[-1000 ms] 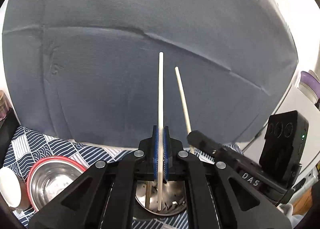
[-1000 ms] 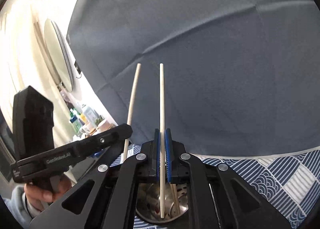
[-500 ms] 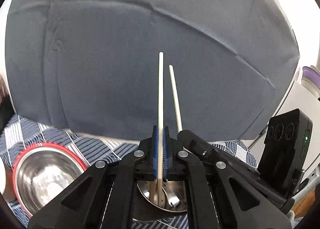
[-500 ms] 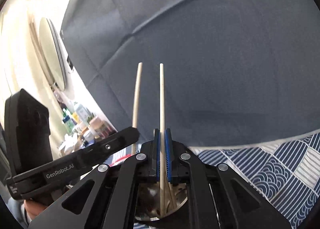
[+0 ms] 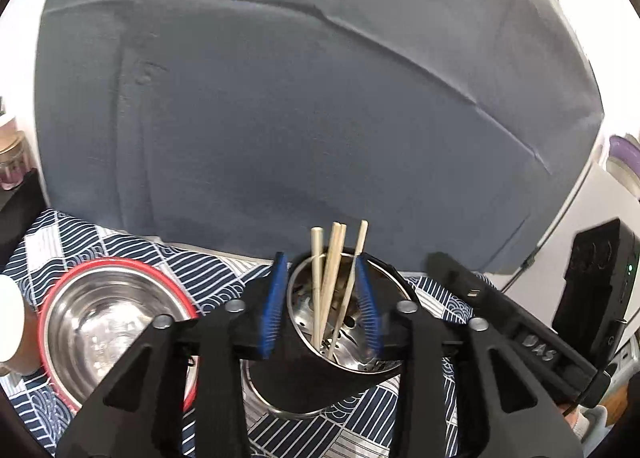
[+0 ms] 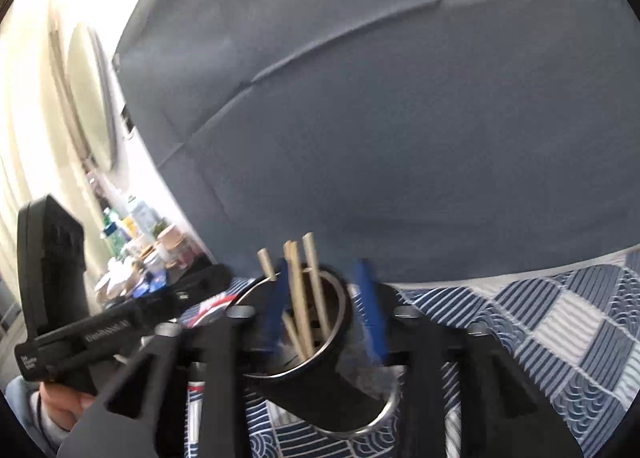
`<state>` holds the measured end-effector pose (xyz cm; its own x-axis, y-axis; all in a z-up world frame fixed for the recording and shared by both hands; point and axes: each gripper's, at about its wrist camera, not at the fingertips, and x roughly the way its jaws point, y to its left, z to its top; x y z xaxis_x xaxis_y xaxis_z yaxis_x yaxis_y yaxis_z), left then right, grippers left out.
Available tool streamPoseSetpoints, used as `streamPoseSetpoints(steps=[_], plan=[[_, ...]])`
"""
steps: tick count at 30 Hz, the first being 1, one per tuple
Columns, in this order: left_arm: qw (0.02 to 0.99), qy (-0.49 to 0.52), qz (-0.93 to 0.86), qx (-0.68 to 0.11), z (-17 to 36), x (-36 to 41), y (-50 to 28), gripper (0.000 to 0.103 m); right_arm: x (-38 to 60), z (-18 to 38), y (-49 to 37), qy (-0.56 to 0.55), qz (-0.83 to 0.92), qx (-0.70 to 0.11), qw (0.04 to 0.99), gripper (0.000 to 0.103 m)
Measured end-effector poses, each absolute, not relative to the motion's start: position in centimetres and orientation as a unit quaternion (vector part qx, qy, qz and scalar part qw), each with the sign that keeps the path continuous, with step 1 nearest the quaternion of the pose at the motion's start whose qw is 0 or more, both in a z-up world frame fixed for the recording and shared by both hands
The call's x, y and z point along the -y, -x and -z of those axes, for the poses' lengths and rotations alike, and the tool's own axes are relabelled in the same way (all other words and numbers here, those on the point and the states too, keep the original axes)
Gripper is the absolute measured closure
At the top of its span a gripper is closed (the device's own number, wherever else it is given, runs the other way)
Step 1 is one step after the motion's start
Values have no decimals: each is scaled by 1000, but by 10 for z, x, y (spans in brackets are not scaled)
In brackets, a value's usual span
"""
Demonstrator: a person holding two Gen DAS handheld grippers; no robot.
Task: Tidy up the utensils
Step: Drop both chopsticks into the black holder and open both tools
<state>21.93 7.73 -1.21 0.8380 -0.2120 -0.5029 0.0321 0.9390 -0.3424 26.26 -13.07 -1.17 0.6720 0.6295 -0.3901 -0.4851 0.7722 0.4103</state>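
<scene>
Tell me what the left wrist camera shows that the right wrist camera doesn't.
Only the left wrist view shows the red-rimmed steel bowl. Only the right wrist view shows a cluttered shelf of bottles and a hand gripping the other tool. Both show the chopsticks standing in the black holder on the blue patterned cloth, framed by open gripper fingers.

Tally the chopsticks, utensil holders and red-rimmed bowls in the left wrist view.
chopsticks: 4
utensil holder: 1
red-rimmed steel bowl: 1
Total: 6
</scene>
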Motion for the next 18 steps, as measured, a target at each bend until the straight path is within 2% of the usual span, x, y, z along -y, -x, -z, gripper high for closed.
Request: streamPoseSetpoints(steps=[2, 8, 9, 11, 13, 14, 15, 18], plan=[[945, 164, 57, -276, 4, -84, -215, 46, 139, 5, -262, -150, -304, -263, 903, 62], [945, 162, 51, -281, -16, -93, -205, 20, 156, -15, -256, -161, -284, -258, 909, 46], [945, 159, 49, -282, -19, -93, -203, 17, 159, -17, -255, -163, -282, -259, 909, 44], [946, 153, 46, -281, -26, -95, -199, 12, 160, -21, -254, -162, -276, -261, 911, 33], [948, 144, 40, -280, -32, -96, -196, 8, 161, -26, -251, -160, -273, -260, 912, 29], [949, 141, 38, -279, -33, -96, -194, 6, 162, -29, -250, -159, -271, -259, 913, 20], [949, 139, 36, -280, -35, -97, -193, 6, 162, -30, -249, -159, -269, -259, 914, 17], [942, 144, 35, -301, -36, -98, -194, 6, 163, -35, -247, -157, -274, -263, 912, 17]])
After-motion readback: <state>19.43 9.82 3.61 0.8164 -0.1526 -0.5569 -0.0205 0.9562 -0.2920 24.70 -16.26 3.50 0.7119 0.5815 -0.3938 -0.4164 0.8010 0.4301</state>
